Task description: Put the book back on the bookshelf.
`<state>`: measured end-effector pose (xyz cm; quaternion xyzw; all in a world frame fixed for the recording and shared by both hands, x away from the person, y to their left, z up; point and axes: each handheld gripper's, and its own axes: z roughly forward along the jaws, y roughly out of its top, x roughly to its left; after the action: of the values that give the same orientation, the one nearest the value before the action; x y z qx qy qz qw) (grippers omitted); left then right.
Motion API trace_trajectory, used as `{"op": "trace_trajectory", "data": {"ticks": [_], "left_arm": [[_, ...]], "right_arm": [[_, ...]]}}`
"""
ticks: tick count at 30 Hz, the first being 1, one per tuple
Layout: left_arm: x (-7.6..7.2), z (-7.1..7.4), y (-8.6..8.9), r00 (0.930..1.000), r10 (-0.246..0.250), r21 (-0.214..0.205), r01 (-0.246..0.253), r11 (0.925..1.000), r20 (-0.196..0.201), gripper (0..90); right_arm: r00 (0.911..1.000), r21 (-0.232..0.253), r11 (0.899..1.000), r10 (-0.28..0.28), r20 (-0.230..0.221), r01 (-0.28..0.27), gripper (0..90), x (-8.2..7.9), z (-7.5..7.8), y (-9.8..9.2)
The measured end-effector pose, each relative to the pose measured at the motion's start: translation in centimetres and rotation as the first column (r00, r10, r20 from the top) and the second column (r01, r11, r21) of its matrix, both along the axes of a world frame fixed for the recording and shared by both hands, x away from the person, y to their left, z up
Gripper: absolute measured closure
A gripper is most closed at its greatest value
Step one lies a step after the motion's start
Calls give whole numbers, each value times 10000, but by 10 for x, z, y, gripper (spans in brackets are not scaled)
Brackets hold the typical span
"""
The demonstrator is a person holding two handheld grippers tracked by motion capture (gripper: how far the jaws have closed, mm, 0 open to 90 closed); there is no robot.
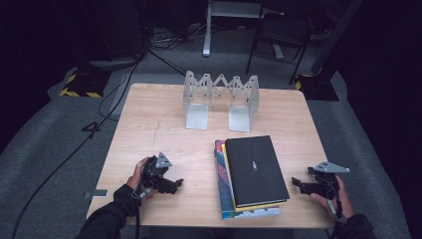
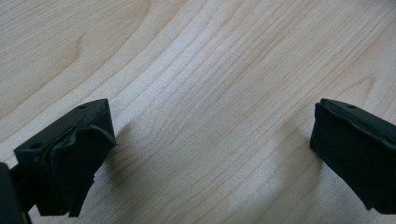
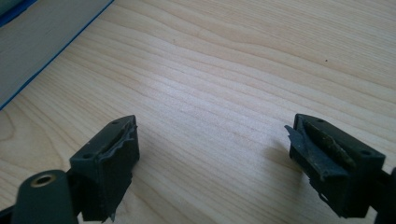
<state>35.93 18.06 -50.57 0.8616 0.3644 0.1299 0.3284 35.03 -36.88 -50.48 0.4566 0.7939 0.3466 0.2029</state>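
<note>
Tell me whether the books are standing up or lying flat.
Lying flat: the books are stacked on the table, black one on top, none yet in the bookend rack.

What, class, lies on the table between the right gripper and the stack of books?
Nothing visible: bare wooden table separates the right gripper, jaws open and empty, from the stack of books. The left gripper is open on the stack's far side.

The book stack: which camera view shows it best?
The high view: the whole book stack lies on the table, a black book on top, between the left gripper and the right gripper. The right gripper view catches one blue-edged corner, likely the stack's. The left gripper view gives bare wood between open jaws.
</note>
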Motion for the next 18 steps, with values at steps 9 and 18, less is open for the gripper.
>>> {"op": "trace_trajectory", "data": {"ticks": [9, 18], "left_arm": [[1, 0, 2, 9994, -332, -14, 332, 9994, -14, 2], [-3, 0, 6, 9980, -624, 72, 624, 9980, 55, 5]], "right_arm": [[9999, -17, 9999, 134, -36, -134, 154, 1, 0, -1], [9984, -153, 9986, 492, -274, -497, 223, -3, 4, -5]]}}
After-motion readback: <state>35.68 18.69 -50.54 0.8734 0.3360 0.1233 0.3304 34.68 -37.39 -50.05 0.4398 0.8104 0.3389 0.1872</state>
